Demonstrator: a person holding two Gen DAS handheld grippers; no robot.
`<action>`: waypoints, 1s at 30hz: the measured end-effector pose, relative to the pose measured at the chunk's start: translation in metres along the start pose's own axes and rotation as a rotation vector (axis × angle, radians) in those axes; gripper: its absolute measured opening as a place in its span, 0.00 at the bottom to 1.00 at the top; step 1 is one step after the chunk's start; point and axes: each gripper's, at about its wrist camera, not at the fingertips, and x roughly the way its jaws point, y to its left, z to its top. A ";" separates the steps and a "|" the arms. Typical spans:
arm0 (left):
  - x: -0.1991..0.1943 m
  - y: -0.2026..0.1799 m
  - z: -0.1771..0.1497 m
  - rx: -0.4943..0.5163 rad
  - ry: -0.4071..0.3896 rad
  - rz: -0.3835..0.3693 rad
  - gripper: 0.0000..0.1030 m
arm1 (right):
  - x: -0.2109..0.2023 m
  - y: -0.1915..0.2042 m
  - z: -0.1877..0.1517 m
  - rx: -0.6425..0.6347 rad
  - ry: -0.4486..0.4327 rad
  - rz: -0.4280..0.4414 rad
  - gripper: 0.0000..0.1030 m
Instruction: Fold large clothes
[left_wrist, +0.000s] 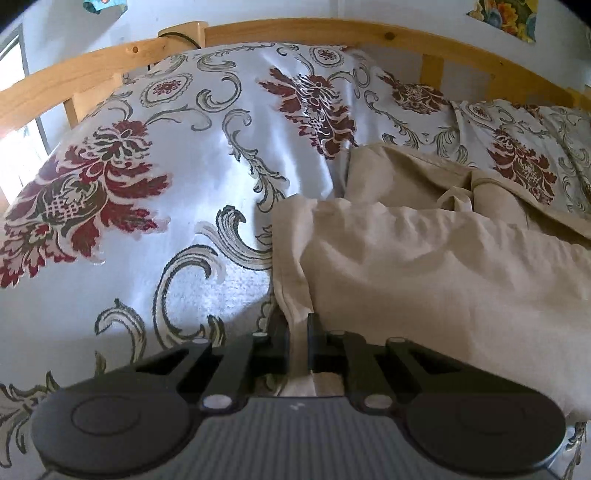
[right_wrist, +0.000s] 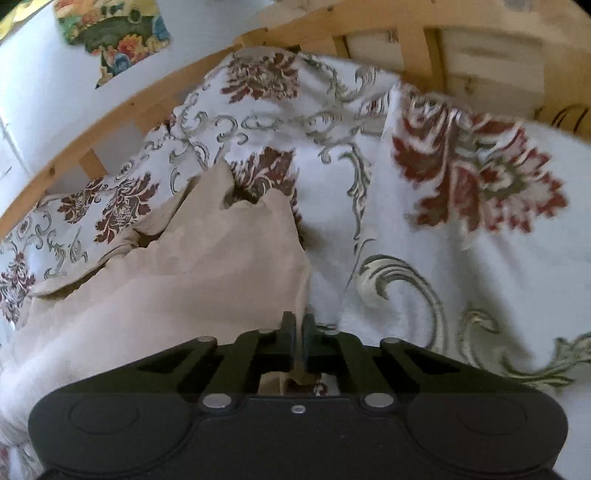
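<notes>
Both grippers are clamped on the beige garment (left_wrist: 424, 266): the left gripper (left_wrist: 297, 341) pinches its hemmed left edge at 6 o'clock, the right gripper (right_wrist: 298, 341) pinches its right edge, jaws nearly together. The garment lies bunched on the floral bedspread (left_wrist: 155, 177). Bare bedspread runs toward 10 o'clock, bounded by the wooden bed rail (left_wrist: 295, 31).

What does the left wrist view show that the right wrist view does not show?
Only the left wrist view shows a bright window at its left edge and a fabric loop on the beige garment. Only the right wrist view shows wooden slats at upper right. Both share the floral bedspread, the wooden bed rail, and a gripper shut on the garment's edge: left gripper, right gripper.
</notes>
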 end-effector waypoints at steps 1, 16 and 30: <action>-0.003 0.001 0.000 -0.007 0.011 -0.008 0.10 | -0.001 -0.001 -0.001 -0.012 -0.016 0.011 0.05; -0.055 -0.089 0.018 0.170 -0.303 -0.201 0.89 | -0.023 0.115 -0.010 -0.496 -0.430 0.106 0.88; 0.041 -0.158 0.008 0.329 -0.192 -0.210 0.90 | 0.121 0.216 0.007 -0.614 -0.250 0.063 0.89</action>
